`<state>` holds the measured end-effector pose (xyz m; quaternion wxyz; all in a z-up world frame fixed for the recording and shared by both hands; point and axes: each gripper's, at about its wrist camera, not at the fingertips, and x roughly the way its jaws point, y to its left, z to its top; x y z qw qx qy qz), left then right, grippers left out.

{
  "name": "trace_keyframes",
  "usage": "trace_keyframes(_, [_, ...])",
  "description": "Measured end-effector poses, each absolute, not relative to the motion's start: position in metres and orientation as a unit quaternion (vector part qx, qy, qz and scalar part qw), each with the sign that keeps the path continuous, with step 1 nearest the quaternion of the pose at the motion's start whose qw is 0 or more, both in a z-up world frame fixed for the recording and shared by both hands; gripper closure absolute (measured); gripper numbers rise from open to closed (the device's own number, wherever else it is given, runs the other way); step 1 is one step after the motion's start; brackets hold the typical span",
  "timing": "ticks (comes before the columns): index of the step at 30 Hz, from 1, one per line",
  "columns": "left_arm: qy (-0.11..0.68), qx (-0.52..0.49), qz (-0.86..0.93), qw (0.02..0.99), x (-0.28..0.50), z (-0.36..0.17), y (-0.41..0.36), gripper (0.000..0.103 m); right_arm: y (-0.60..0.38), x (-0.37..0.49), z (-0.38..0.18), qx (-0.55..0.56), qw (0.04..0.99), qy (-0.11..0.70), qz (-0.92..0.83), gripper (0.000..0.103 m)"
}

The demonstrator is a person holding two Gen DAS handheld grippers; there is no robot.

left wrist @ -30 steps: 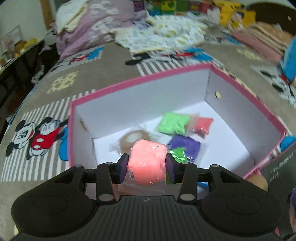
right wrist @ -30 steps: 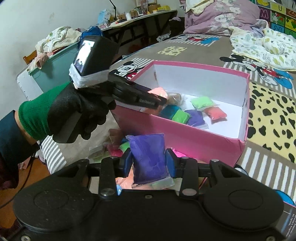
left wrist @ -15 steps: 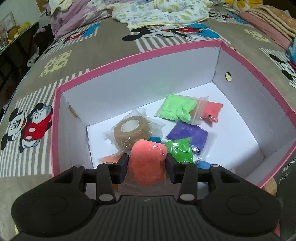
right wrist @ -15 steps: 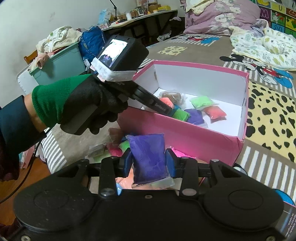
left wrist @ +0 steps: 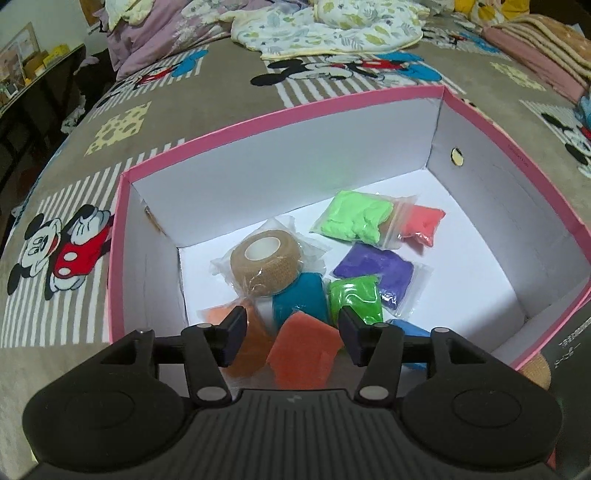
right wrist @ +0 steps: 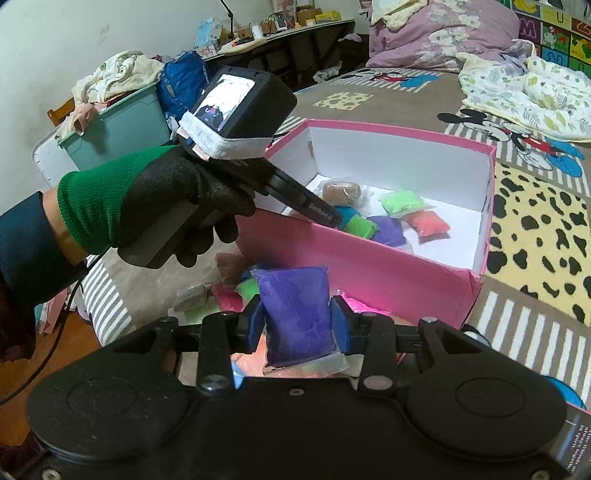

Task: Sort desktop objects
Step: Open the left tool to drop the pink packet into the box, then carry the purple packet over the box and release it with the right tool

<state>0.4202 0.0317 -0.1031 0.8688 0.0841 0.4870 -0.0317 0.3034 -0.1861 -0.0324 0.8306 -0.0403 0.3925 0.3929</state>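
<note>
A pink box (left wrist: 258, 118) with a white inside holds several clay bags and a tan tape roll (left wrist: 266, 266). My left gripper (left wrist: 291, 332) is open over the box's near end; the salmon clay bag (left wrist: 304, 354) lies loose between its fingers, on the other bags. In the right wrist view my right gripper (right wrist: 297, 325) is shut on a purple clay bag (right wrist: 295, 314), held outside the box's near wall (right wrist: 369, 273). The left gripper (right wrist: 321, 218) reaches into the box there.
More clay bags (right wrist: 229, 295) lie on the bed by the box's near left corner. A teal bin (right wrist: 122, 129) with clothes stands to the left. Blankets (left wrist: 332, 26) are piled beyond the box. A dark book (left wrist: 569, 365) lies at the box's right.
My left gripper moved down into the box and opened, letting go of the salmon clay bag. My right gripper stayed still, holding the purple bag.
</note>
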Motion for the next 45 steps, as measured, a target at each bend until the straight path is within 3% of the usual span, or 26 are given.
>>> trace_keyframes(29, [0.347,0.015,-0.042,0.937,0.31,-0.034,0.036,0.049,-0.195,0.304,0.002,-0.023,0.858,0.351,0.374,0.065])
trace_keyframes(45, [0.266,-0.004,-0.021,0.964,0.213,-0.058,0.049,0.049,-0.188,0.311,0.005,-0.028,0.873,0.34,0.35,0.065])
